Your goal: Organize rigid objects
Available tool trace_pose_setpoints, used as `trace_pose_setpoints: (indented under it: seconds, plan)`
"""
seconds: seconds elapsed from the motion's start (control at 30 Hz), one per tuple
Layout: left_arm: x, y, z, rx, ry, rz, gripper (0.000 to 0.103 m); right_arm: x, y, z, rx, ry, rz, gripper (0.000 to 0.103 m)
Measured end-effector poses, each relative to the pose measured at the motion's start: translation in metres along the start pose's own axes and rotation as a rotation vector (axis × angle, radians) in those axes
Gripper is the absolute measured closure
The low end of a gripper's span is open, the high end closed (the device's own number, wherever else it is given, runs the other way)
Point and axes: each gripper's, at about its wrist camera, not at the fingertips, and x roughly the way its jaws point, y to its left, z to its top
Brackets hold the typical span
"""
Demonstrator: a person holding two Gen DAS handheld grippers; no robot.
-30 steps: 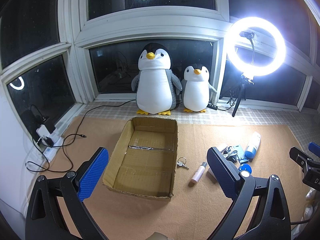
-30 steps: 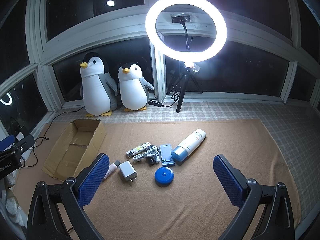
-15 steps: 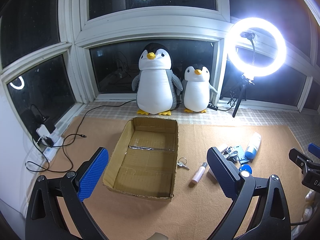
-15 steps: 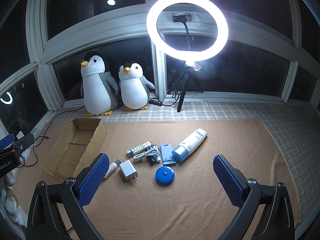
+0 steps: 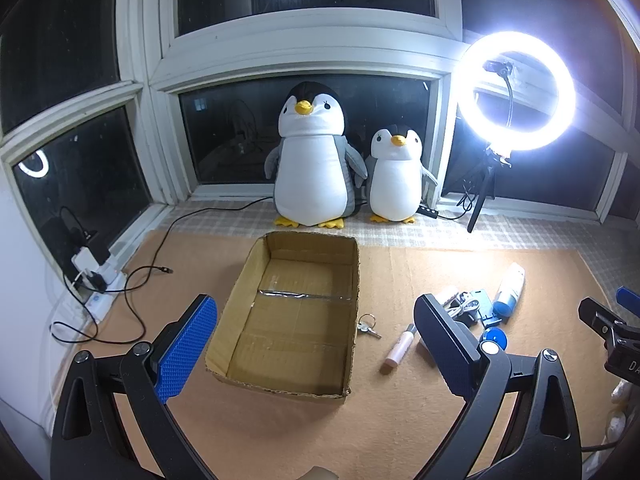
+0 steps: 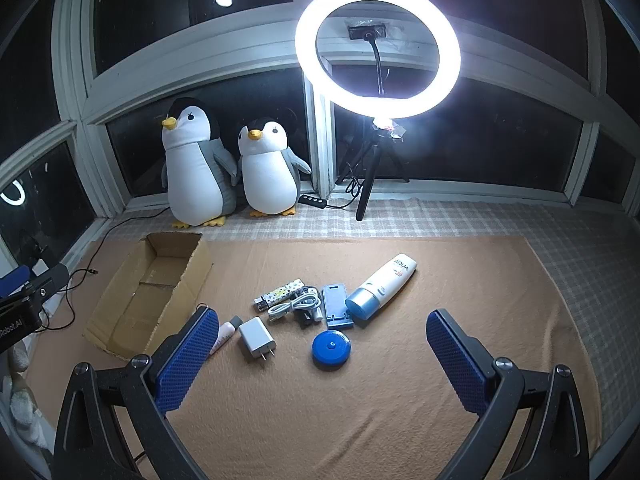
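Both the left tongs (image 5: 316, 344) and the right tongs (image 6: 324, 354) are hovering with jaws spread wide, gripping nothing. Nearest the right tongs, a flat round blue plastic case (image 6: 331, 347) and a white wall charger with two prongs (image 6: 256, 338) are lying on the tan felt mat (image 6: 320, 420); both look light and stiff, the charger best pinched across its flat sides. Beyond them, a white-and-blue sunscreen tube (image 6: 382, 286) is lying on its side, probably smooth and liable to roll, so gripping mid-body seems wise. Farther left, the open brown cardboard box (image 5: 296, 312) is sitting empty, with a small bunch of metal keys (image 5: 367, 325) just beside its wall.
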Motion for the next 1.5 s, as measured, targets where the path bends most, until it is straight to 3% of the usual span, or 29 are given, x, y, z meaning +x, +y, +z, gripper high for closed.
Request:
trace_pose_setpoints:
  seconds: [0.43,0.93,1.37,1.5]
  plan:
    - [0.022,0.009,-0.008,-0.003,0.034,0.028,0.004,0.014,-0.005,0.002,0.005,0.029,-0.005,0.0]
    - [0.105,0.086,-0.041,-0.128,0.207,0.153,0.005,0.041,-0.021,-0.005,0.017,0.063,-0.026,0.0]
    - [0.153,0.105,-0.064,-0.16,0.316,0.183,0.018,0.063,-0.05,-0.016,0.053,0.112,-0.056,0.0]
    - [0.163,0.105,-0.069,-0.157,0.341,0.179,0.028,0.073,-0.064,-0.019,0.067,0.129,-0.068,0.001]
